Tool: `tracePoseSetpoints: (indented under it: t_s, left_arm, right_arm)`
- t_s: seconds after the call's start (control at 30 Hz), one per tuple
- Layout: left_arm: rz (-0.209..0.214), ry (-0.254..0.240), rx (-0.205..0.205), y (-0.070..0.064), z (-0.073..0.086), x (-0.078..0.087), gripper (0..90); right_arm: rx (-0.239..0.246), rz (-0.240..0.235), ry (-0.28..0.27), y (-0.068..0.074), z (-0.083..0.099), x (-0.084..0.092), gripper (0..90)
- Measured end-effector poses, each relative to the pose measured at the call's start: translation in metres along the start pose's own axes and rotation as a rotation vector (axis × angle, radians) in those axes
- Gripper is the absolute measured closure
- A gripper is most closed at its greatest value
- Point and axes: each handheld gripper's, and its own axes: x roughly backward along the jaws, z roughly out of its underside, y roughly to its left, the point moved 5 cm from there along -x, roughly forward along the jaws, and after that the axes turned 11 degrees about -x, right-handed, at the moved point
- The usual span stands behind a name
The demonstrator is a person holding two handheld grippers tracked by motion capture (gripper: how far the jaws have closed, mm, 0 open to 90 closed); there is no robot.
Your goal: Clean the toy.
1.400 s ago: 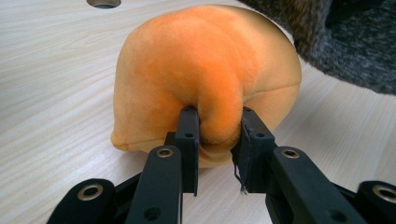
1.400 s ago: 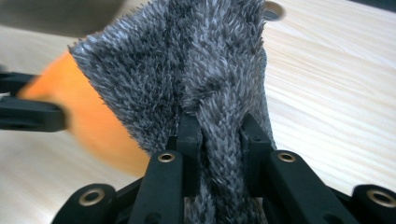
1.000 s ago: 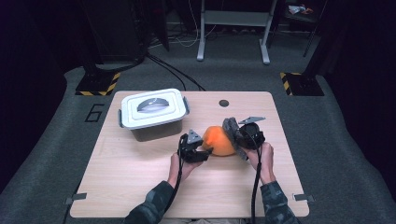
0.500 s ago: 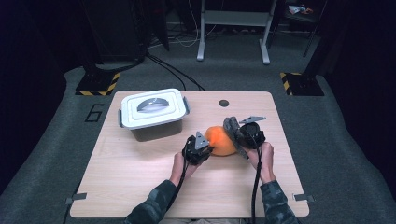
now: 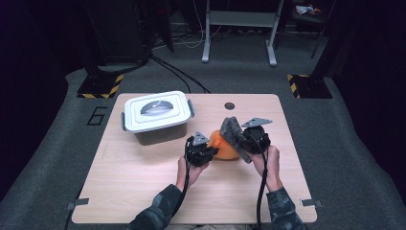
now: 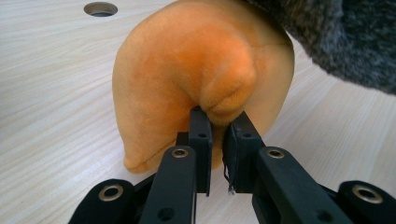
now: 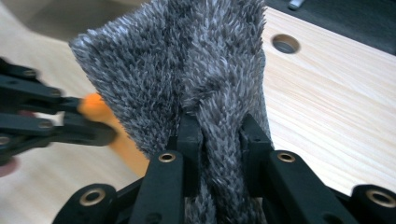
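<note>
An orange plush toy (image 5: 224, 147) rests on the wooden table (image 5: 143, 191), right of centre. My left gripper (image 5: 208, 152) has just been closing, and its jaws now pinch a fold of the orange plush toy (image 6: 196, 60) at the left gripper (image 6: 218, 120). A grey furry cloth (image 5: 233, 135) stands tilted against the toy's right side. My right gripper (image 5: 245, 142) is shut on it. In the right gripper view a strip of the grey furry cloth (image 7: 187, 60) is squeezed between the jaws of the right gripper (image 7: 219, 126), with the orange toy (image 7: 95, 107) behind it.
A white lidded box (image 5: 155, 112) with grey clasps stands at the table's back left. A round cable hole (image 5: 229, 106) sits near the far edge. Dark floor, striped stand feet and cables lie beyond the table.
My left gripper moved right to the orange toy and closed its jaws on it. My right gripper rose a little with the grey cloth, which now stands more upright.
</note>
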Motion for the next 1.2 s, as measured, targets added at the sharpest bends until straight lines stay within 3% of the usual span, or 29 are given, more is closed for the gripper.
tracePoseSetpoints:
  t_s: [0.07, 0.17, 0.43, 0.77, 1.2]
  left_arm:
    - [0.005, 0.0, 0.009, -0.001, -0.001, 0.001, 82.0]
    - [0.001, 0.007, 0.012, -0.001, 0.0, -0.001, 82.0]
    - [0.001, 0.008, 0.039, 0.003, 0.004, -0.003, 81.8]
    - [0.006, 0.002, 0.055, 0.006, 0.005, -0.004, 81.7]
    - [0.008, 0.008, 0.048, 0.007, 0.007, -0.006, 81.7]
  right_arm:
    - [0.01, -0.023, 0.001, 0.008, -0.001, 0.0, 74.4]
    - [0.042, -0.008, 0.027, 0.016, 0.0, -0.009, 74.3]
    - [0.043, 0.012, 0.025, 0.016, 0.002, -0.019, 74.4]
    - [-0.03, 0.042, 0.045, -0.012, 0.014, -0.02, 74.3]
    - [-0.156, 0.073, 0.137, -0.058, 0.04, -0.045, 74.2]
